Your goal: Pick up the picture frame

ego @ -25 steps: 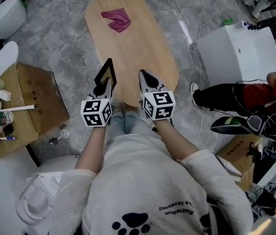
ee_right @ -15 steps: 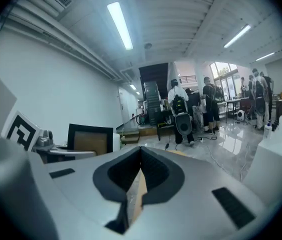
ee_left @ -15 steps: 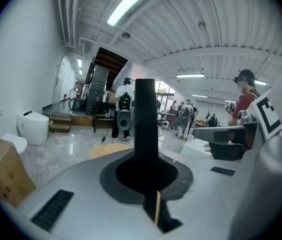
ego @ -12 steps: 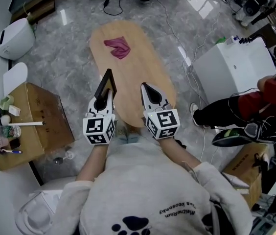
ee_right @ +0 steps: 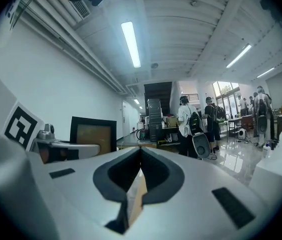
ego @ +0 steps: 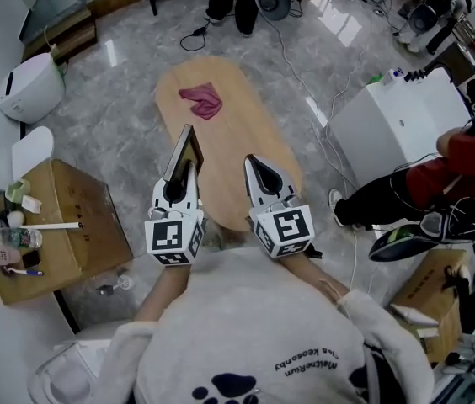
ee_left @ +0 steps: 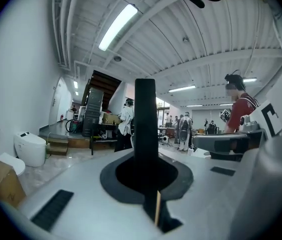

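Picture frame (ego: 184, 150) risen above table (ego: 239, 133) | left fingers (ego: 185, 178) clamp it | right fingers (ego: 258, 175) closed, empty | marble floor (ego: 120, 124)

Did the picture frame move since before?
Yes. The picture frame, clamped in the left gripper, has risen: its top edge now sits much nearer the pink cloth on the wooden table.

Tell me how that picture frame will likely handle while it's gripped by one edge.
Probably stiff: the frame stands straight out of the left gripper with no sag. Likely light, since a pinch on its thin edge carries it. It could pivot or slip, as most of it lies beyond the jaws.
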Action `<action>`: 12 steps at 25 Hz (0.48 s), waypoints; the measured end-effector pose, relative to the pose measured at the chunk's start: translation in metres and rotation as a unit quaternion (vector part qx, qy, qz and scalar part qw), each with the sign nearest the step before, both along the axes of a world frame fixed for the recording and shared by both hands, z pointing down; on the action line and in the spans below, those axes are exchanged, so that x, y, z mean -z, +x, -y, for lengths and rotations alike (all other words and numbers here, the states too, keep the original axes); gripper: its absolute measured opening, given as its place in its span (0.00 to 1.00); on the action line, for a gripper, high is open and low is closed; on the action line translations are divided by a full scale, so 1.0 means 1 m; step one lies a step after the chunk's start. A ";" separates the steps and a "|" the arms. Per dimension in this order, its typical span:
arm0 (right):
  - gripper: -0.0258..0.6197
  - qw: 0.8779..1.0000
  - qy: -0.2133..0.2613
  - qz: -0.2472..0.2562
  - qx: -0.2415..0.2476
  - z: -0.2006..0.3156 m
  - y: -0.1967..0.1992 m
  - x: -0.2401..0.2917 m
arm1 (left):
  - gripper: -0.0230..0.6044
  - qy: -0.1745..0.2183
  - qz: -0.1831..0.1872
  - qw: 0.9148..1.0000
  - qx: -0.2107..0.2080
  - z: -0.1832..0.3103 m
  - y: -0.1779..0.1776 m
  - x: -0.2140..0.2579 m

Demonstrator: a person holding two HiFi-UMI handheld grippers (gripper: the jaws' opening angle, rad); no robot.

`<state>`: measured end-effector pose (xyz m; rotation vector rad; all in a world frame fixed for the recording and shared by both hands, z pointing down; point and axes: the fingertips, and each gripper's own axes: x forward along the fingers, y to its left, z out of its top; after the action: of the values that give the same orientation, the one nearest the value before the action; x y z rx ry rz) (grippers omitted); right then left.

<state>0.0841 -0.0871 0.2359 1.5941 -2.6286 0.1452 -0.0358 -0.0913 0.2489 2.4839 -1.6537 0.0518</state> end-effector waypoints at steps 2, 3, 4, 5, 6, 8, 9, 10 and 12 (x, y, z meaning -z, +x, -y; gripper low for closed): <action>0.05 1.000 0.007 -0.001 0.002 -0.005 -0.001 0.006 | 0.06 0.006 0.000 1.000 0.001 -0.004 0.002 0.006; 0.05 1.000 0.009 -0.003 0.002 -0.006 -0.002 0.008 | 0.06 0.007 0.001 1.000 0.001 -0.006 0.004 0.008; 0.05 1.000 0.011 -0.004 0.002 -0.008 -0.001 0.010 | 0.06 0.007 0.002 1.000 0.000 -0.007 0.005 0.009; 0.05 1.000 0.013 -0.005 0.002 -0.009 -0.001 0.010 | 0.06 0.006 0.003 1.000 -0.001 -0.009 0.007 0.009; 0.05 1.000 0.014 -0.005 0.002 -0.010 -0.001 0.011 | 0.06 0.006 0.005 1.000 -0.001 -0.010 0.008 0.009; 0.05 1.000 0.016 -0.005 0.000 -0.012 0.000 0.012 | 0.06 0.007 0.009 1.000 -0.002 -0.014 0.010 0.009; 0.05 1.000 0.018 -0.005 -0.001 -0.013 0.000 0.013 | 0.06 0.008 0.010 1.000 -0.002 -0.016 0.011 0.009; 0.05 1.000 0.020 -0.005 -0.002 -0.014 0.000 0.015 | 0.06 0.010 0.012 1.000 -0.002 -0.017 0.011 0.010; 0.05 1.000 0.026 -0.006 -0.003 -0.014 0.000 0.017 | 0.06 0.016 0.018 1.000 -0.002 -0.018 0.011 0.012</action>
<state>0.0836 -0.0730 0.2186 1.6147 -2.6399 0.0670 -0.0244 -0.0735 0.2372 2.5248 -1.6770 0.0714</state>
